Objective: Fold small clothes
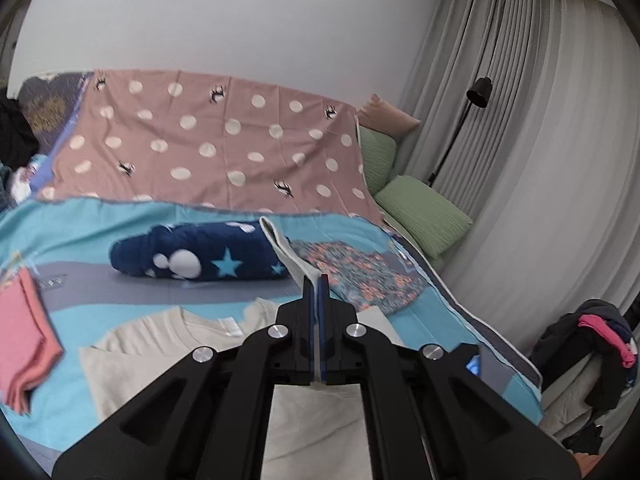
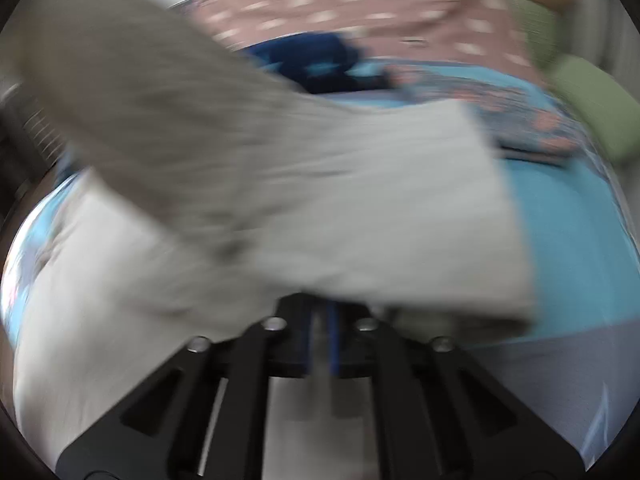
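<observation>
Cream shirt [image 1: 132, 344] lies spread on the bed's turquoise cover [image 1: 80, 236], neck label up, with one strip of its fabric lifted and pinched between the closed jaws of the left hand-held gripper [image 1: 318, 280]. Left wrist view is sharp and gives the surroundings: a navy star-print garment [image 1: 200, 254] rolled just behind the shirt, a floral garment [image 1: 356, 276] beside it to the right, a folded pink cloth [image 1: 24, 336] at the left edge, a dusty-pink polka-dot blanket [image 1: 208, 140] farther back, green pillows [image 1: 424, 212] near grey curtains [image 1: 520, 140], a black floor lamp [image 1: 478, 94], and a pile of dark clothes [image 1: 592, 340] off the bed's right side. Right wrist view is heavily motion-blurred and shows none of the room's edge; it does show the same shirt [image 2: 360, 208] close up, a raised fold draped across the frame. Right hand-held gripper [image 2: 324, 312] has its jaws drawn together on shirt fabric. No containers visible in either view.
</observation>
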Demonstrator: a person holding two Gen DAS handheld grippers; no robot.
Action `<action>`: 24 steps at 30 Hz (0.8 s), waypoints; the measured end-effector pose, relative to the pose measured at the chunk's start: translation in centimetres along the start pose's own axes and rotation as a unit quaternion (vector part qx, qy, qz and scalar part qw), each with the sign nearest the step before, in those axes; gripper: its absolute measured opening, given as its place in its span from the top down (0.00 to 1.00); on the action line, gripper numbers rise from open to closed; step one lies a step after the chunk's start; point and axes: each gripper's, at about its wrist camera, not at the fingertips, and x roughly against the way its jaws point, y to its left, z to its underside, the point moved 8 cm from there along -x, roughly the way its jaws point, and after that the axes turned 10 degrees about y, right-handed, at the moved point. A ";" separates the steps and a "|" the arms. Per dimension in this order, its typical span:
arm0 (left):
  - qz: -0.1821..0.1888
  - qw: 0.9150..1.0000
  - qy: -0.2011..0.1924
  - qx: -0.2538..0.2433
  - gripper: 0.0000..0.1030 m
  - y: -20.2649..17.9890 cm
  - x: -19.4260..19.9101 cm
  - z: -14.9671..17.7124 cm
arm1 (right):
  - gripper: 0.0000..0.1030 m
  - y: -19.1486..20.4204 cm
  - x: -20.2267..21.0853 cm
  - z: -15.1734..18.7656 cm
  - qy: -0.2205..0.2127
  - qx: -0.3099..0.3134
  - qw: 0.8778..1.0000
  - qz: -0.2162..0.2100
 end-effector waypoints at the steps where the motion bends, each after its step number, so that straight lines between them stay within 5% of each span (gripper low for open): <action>1: -0.008 1.000 -0.003 -0.001 0.99 0.4 0.3 -0.1 | 0.97 -1.5 0.6 0.1 -0.005 -0.034 0.999 -0.010; 7: -0.023 0.999 0.004 0.039 0.99 4.3 0.5 1.1 | 0.92 -6.5 1.6 2.0 -0.004 -0.121 0.992 -0.042; 15: -0.055 0.996 0.030 0.061 0.99 8.2 0.7 3.4 | 0.82 -5.0 2.6 2.2 -0.013 -0.069 0.997 -0.012; 17: -0.060 0.996 0.032 0.065 0.99 9.0 1.0 3.8 | 0.74 -4.1 2.9 1.9 -0.018 -0.047 0.999 -0.005; 19: -0.069 0.995 0.030 0.065 0.99 9.6 1.4 4.1 | 0.34 -3.1 3.6 2.2 -0.016 -0.025 0.999 -0.012; 24: -0.108 0.991 0.038 0.075 0.99 12.6 2.2 6.6 | 0.27 -1.3 6.4 2.8 -0.046 0.041 0.998 0.017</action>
